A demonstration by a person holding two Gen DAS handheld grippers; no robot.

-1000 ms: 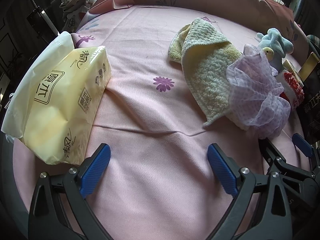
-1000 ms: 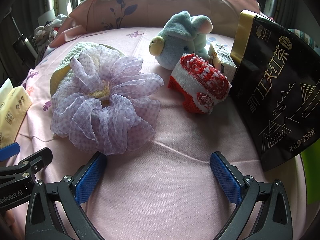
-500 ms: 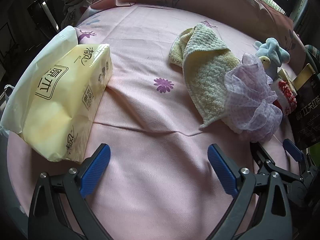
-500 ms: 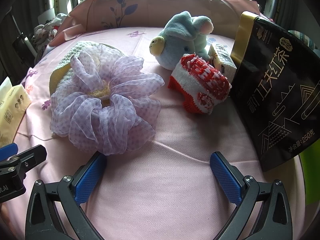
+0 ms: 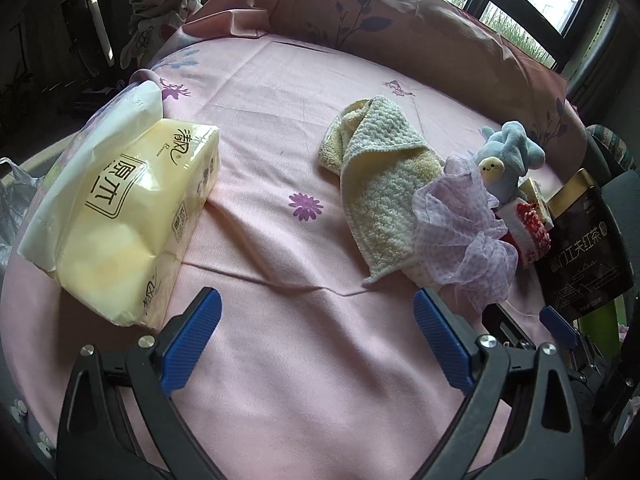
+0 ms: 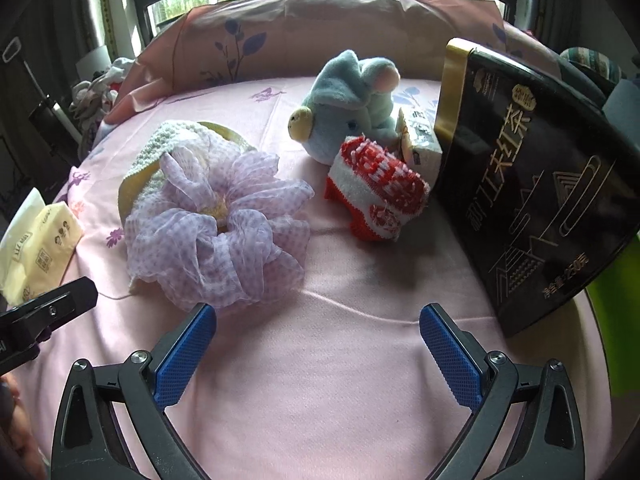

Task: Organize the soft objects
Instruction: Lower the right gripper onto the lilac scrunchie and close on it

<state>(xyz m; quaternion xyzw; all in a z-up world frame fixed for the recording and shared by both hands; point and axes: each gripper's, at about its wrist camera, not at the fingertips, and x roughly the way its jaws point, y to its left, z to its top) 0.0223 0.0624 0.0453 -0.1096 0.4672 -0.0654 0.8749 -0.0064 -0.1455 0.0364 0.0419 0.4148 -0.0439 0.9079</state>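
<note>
On the pink bed sheet (image 5: 280, 92) lie a folded yellow-green towel (image 5: 380, 188), a purple mesh scrunchie (image 6: 216, 232) resting on the towel's near end, a blue plush toy (image 6: 348, 100) and a red-and-white knitted piece (image 6: 376, 192). A yellow tissue pack (image 5: 124, 216) lies at the left. My left gripper (image 5: 316, 340) is open and empty above bare sheet, between the tissue pack and the towel. My right gripper (image 6: 316, 344) is open and empty, just in front of the scrunchie. The scrunchie (image 5: 460, 224) also shows in the left wrist view.
A black tea bag package (image 6: 532, 184) stands at the right with a small carton (image 6: 420, 140) beside it. A pink pillow (image 6: 320, 28) runs along the far edge. Clothes (image 5: 168, 4) are piled at the back left.
My left gripper has pulled back and risen, so the tissue pack and towel look smaller and farther. My right gripper has hardly moved. Both stay open.
</note>
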